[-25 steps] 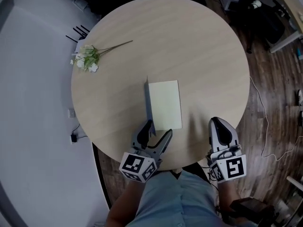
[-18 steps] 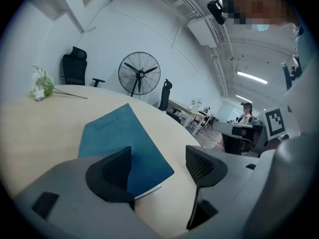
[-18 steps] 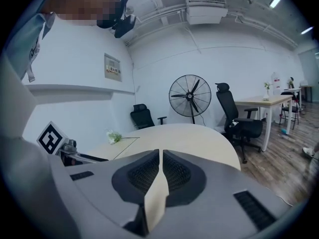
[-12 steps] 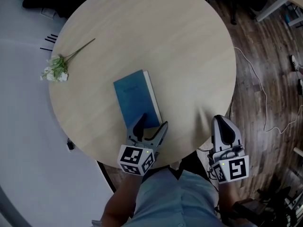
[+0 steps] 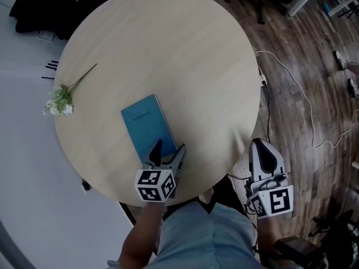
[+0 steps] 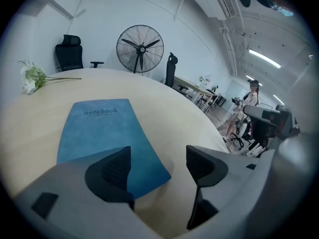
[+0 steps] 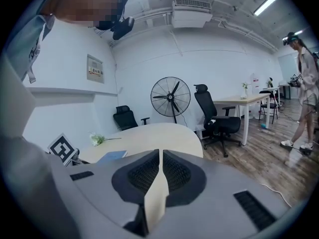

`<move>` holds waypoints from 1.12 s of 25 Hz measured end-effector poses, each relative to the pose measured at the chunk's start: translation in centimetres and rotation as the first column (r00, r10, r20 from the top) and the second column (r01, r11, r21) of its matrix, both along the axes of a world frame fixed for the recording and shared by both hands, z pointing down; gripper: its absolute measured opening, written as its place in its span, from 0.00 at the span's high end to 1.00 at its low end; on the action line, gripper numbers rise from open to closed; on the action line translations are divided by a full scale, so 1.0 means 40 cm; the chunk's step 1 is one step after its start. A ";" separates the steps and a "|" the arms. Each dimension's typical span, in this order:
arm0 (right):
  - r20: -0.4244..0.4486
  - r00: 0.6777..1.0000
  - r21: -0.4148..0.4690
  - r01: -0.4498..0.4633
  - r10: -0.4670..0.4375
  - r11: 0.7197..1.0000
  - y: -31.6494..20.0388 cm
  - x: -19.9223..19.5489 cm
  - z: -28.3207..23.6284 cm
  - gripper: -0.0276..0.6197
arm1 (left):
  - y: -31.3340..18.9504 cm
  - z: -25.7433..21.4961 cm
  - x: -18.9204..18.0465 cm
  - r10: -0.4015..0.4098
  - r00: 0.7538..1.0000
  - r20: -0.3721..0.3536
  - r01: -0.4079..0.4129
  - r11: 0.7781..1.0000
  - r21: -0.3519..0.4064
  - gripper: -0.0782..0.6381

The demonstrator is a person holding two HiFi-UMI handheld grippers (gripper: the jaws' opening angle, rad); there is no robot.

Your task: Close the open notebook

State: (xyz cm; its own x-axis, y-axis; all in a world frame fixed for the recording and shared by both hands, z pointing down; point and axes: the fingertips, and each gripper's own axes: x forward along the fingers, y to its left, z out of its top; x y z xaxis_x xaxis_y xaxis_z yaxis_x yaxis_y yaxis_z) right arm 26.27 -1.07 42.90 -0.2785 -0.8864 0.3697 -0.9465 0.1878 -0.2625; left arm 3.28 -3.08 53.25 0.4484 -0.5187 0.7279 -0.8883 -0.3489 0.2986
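The notebook (image 5: 147,129) lies shut and flat on the round tabletop (image 5: 185,49), blue cover up with its title showing, on the side nearest me. By my reading the closing is already done.

My left tool (image 5: 168,148) hovers over the notebook's near corner with its jaws spread wide. Nothing sits between them: one pad is above the cover, the other above bare wood. My right tool (image 5: 263,145) hangs off the tabletop's edge to the right, well apart from the notebook, its jaws pressed together on nothing.

I judge the notebook thin and light, with a soft, slightly textured cover that should flex rather than stay rigid, so it would slide on the smooth wood if nudged sideways. If I had to handle it again, I would pinch the cover at the near corner or along the free long edge, gently, and press down rather than push across. I cannot tell which long edge is the spine.

Count: one notebook, one sprig of white flowers (image 5: 59,104) at the far left, one tabletop, two tools.
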 end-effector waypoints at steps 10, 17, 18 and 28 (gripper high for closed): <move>0.013 0.990 0.102 0.138 -0.140 0.985 -0.002 -0.104 -0.148 0.88 | 0.035 -0.237 -0.043 -0.113 0.989 -0.094 0.128 0.978 0.167 0.41; -0.039 0.947 0.246 0.319 -0.319 0.915 -0.038 -0.319 -0.316 0.88 | 0.102 -0.588 -0.167 -0.255 0.951 -0.173 0.308 0.806 0.506 0.43; -0.051 0.939 0.263 0.341 -0.340 0.902 -0.043 -0.353 -0.342 0.88 | 0.112 -0.634 -0.189 -0.275 0.947 -0.168 0.321 0.771 0.549 0.45; -0.186 0.870 0.382 0.492 -0.456 0.783 -0.036 -0.580 -0.491 0.88 | 0.184 -0.835 -0.333 -0.451 0.886 -0.103 0.364 0.543 0.757 0.84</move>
State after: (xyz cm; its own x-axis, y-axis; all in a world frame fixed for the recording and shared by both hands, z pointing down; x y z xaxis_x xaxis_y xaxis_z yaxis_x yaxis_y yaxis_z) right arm 3.08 -2.51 23.27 -0.6889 -0.7232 0.0479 -0.7237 0.6900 0.0098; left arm -10.03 4.28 19.86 0.0006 -0.9995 0.0312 -0.9998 0.0000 0.0204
